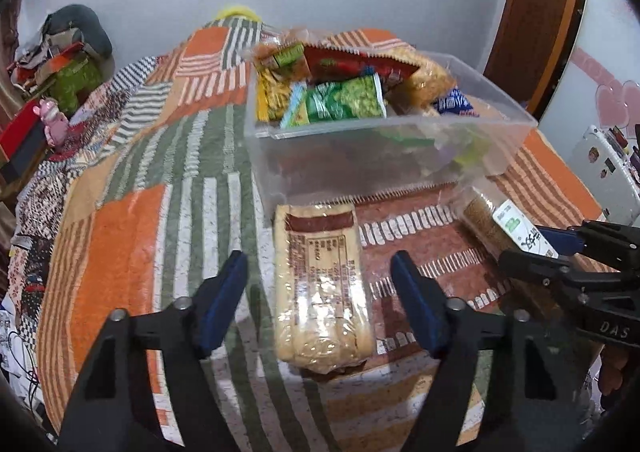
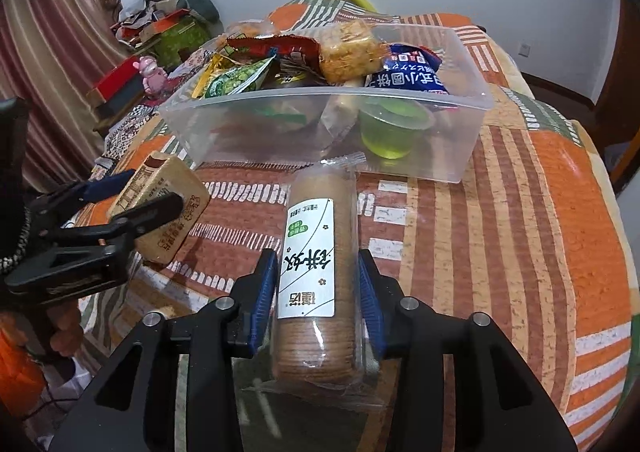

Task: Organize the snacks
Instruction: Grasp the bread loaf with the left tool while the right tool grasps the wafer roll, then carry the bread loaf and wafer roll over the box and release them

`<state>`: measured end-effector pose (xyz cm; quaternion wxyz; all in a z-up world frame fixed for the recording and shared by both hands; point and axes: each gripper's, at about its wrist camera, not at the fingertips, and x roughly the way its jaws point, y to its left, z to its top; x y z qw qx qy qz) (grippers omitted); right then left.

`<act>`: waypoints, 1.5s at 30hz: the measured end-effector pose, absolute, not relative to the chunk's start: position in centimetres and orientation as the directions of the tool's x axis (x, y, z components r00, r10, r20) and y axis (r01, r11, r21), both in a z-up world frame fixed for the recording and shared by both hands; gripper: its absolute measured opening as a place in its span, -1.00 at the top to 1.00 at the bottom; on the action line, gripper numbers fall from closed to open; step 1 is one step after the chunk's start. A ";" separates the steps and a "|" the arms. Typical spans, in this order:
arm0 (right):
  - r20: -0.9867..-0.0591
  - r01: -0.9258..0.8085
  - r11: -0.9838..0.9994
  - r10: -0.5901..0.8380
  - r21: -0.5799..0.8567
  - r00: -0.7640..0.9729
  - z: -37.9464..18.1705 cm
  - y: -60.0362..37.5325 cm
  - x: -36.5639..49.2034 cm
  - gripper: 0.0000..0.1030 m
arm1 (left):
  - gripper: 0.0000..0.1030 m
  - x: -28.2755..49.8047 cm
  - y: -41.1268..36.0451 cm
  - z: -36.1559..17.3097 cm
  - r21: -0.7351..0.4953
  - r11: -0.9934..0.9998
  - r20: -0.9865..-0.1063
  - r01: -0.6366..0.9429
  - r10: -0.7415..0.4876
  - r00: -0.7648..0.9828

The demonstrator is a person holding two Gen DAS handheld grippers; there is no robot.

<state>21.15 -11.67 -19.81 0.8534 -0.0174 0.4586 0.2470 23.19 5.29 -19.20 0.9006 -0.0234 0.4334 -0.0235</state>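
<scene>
Two snack packs at the tongs, bin ahead

Right tongs (image 2: 318, 292) grasp a biscuit roll (image 2: 316, 280) whose white label bears Chinese characters. Left tongs (image 1: 320, 300) are spread wide around a wafer pack (image 1: 322, 288) with printed table text; contact unclear. "DAS" marks the right tongs' arm. The clear bin (image 2: 460, 140) lies just beyond both.

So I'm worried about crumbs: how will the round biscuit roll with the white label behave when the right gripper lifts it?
The biscuit roll looks stiff but brittle, being stacked thin discs. Its loose clear wrap may slip against the right gripper pads. Being cylindrical, it would probably roll if dropped.
</scene>
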 end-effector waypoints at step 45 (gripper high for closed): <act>-0.642 -0.383 0.903 0.414 0.196 0.645 -13.0 -15.0 23.3 0.33 | 0.33 26.8 6.2 -10.1 -0.119 0.993 -0.658 0.024 -0.097 0.747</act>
